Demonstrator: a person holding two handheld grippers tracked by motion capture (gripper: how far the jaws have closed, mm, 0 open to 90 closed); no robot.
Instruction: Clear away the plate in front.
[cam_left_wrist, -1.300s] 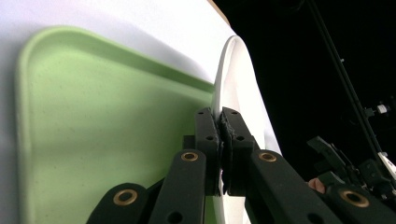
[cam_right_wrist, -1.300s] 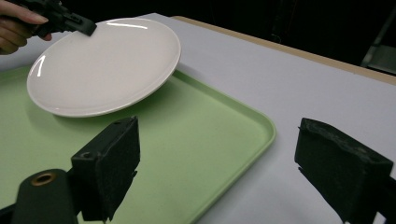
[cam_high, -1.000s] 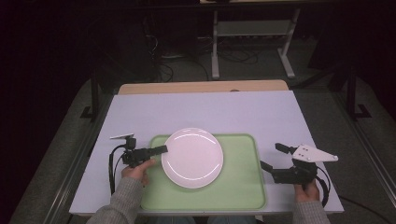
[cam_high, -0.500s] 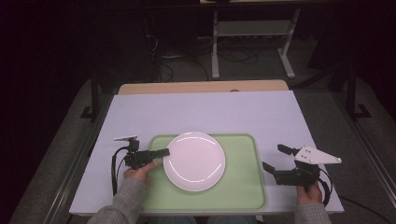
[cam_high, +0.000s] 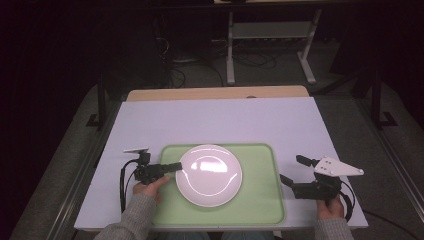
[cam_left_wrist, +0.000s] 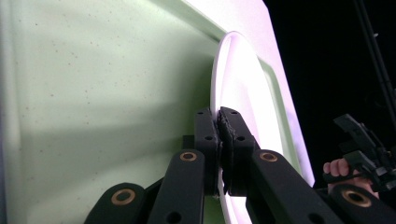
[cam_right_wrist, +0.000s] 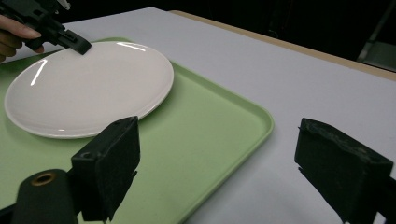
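Observation:
A white round plate (cam_high: 209, 175) (cam_right_wrist: 88, 84) lies over the middle of a pale green tray (cam_high: 260, 170) (cam_right_wrist: 205, 126). My left gripper (cam_high: 177, 166) comes in from the left and is shut on the plate's left rim. In the left gripper view its pads (cam_left_wrist: 218, 116) pinch the thin edge of the plate (cam_left_wrist: 233, 84) above the tray (cam_left_wrist: 93, 70). My right gripper (cam_high: 290, 168) (cam_right_wrist: 217, 140) is open and holds nothing, just off the tray's right edge over the table. The left gripper (cam_right_wrist: 77, 45) also appears at the plate's far rim in the right gripper view.
The tray rests on a white table sheet (cam_high: 220, 120) with a wooden strip (cam_high: 215, 93) along the far edge. Beyond the table stand a metal frame (cam_high: 270, 35) and loose cables on a dark floor. The person's right hand (cam_left_wrist: 338, 168) shows at the right of the left gripper view.
The plate and the left gripper on its rim sit slightly lower in the high view than a second ago. The right gripper has kept still.

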